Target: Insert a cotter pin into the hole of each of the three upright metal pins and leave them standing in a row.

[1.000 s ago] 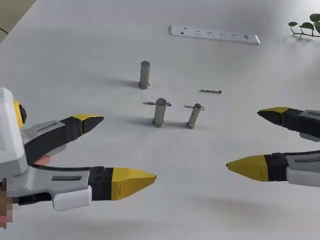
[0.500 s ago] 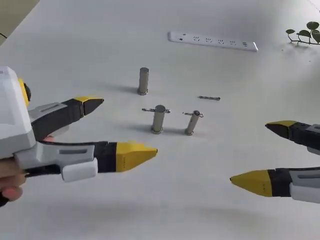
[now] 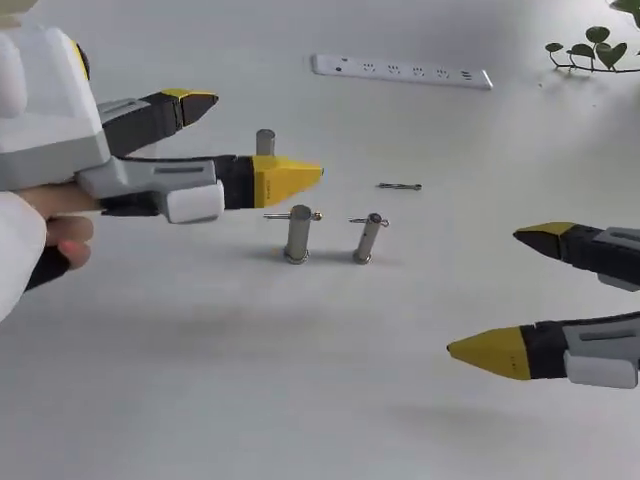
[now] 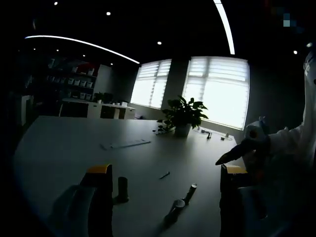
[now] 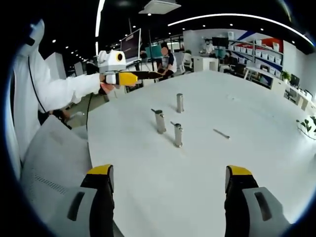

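Steel pins stand on the white table (image 3: 300, 380), three of them. The thicker pin (image 3: 297, 238) and the thinner pin (image 3: 367, 240) are side by side at the front, and each has a cotter pin through its top. The far pin (image 5: 179, 102) stands behind them, apart, with nothing through it. The loose cotter pin (image 3: 399, 186) lies flat on the table, off to the right of the far pin and touching nothing.

By the look of it you are on the last of the three. Your left gripper (image 3: 260, 136) hangs above the table in front of the far pin with its jaws spread and empty. Your right gripper (image 3: 486, 290) is low on the right, also spread and empty, well short of the loose cotter pin.

Next you probably need a fine pinch on the loose cotter pin, a steadying hold on the far pin, and a straight push through its hole. The far pin may then need bringing into line with the other two.
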The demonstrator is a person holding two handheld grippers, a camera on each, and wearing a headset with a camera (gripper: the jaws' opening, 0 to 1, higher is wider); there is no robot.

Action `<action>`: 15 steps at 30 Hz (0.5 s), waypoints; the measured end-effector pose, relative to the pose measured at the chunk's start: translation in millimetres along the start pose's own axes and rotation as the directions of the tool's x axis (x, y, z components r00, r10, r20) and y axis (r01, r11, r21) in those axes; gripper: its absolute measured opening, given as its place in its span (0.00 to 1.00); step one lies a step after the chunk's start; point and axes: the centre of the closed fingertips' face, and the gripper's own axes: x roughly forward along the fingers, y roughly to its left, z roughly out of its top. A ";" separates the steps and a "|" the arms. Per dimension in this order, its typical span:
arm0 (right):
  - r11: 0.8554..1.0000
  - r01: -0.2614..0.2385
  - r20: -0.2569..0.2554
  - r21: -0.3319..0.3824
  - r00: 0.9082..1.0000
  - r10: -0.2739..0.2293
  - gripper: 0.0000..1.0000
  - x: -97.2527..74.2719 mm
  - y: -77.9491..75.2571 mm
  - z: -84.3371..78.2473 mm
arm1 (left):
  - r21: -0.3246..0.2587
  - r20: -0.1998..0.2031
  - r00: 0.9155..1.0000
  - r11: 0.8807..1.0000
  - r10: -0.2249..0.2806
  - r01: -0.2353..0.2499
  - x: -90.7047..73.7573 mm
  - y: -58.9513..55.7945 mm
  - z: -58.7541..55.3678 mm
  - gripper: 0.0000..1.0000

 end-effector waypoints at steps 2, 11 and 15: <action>1.000 0.002 -0.002 0.003 1.000 -0.002 0.91 -0.5 0.0 -0.7 | -0.006 -0.001 1.000 1.000 0.006 -0.006 5.5 7.4 -0.6 0.88; 1.000 0.005 0.001 0.007 1.000 -0.005 0.89 -2.0 4.0 -2.1 | 0.038 -0.084 0.996 0.999 0.032 -0.029 27.8 33.2 -21.4 0.73; 1.000 0.005 0.000 0.017 1.000 -0.005 0.89 -2.2 5.1 -3.8 | 0.038 -0.105 0.993 0.998 0.054 -0.050 33.9 44.5 -29.3 0.66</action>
